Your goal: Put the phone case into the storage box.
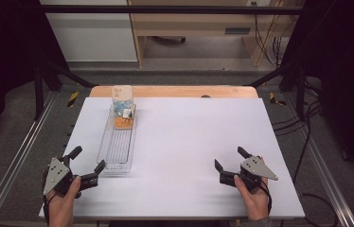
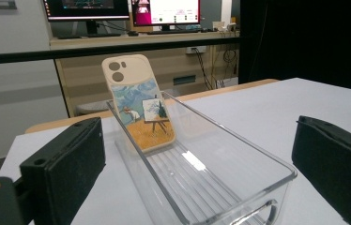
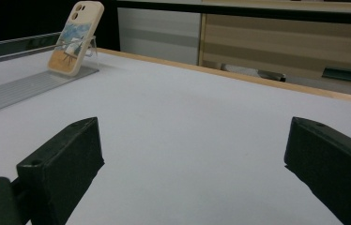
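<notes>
Phone case leaning upright in clear tray – left claw spread at tray's near end; right claw spread – bare tabletop

White tabletop on wood base, edge showing at 12. Grey carpet floor around. Black frame bar across top, aluminium rails at 9 and 3. Wooden desk at 12, monitors on it. Cables at 3.
</notes>
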